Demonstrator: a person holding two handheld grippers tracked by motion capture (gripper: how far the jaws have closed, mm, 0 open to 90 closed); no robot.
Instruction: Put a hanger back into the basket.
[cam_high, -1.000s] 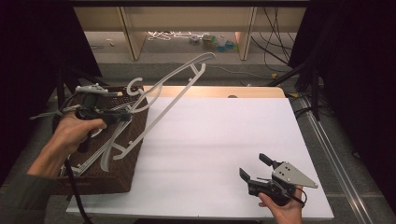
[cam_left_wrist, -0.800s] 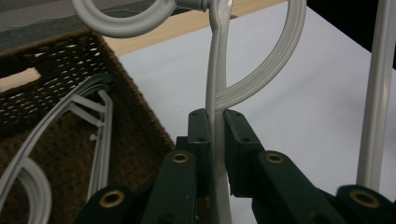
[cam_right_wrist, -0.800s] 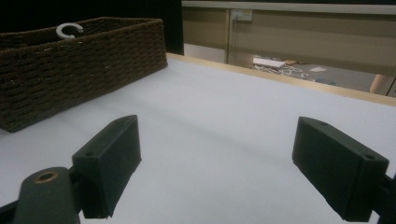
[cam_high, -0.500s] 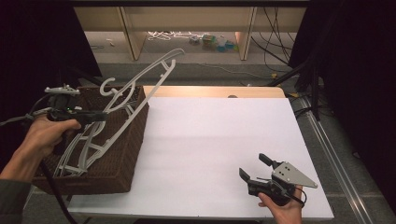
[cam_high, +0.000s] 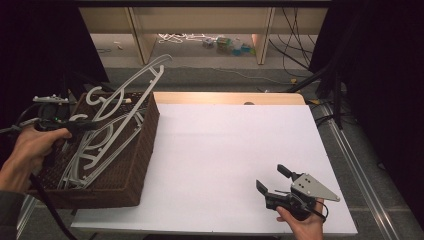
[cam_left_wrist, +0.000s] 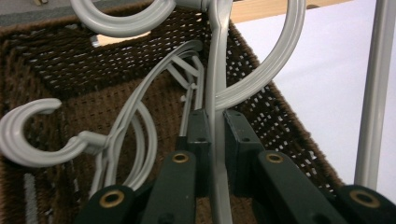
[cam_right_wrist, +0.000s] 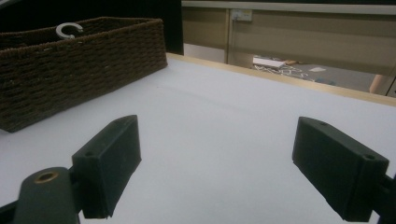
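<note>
Clamped on a thin bar of a grey plastic hanger (cam_left_wrist: 218, 70), the left gripper (cam_left_wrist: 212, 135) holds it tilted above the brown wicker basket (cam_high: 135, 165). The hanger's far end sticks up past the rim beyond the claw, while more hangers (cam_high: 85, 160) lie tangled below it. I judge the piece light and stiff but smooth, so it may swivel in the pads (a hold closer to the hook's neck should steady it). Woven walls look rough and could snag the curved hooks. Well off to the right, the right gripper (cam_high: 274, 181) rests with its jaws spread and nothing between them over the white table (cam_high: 225, 145).
</note>
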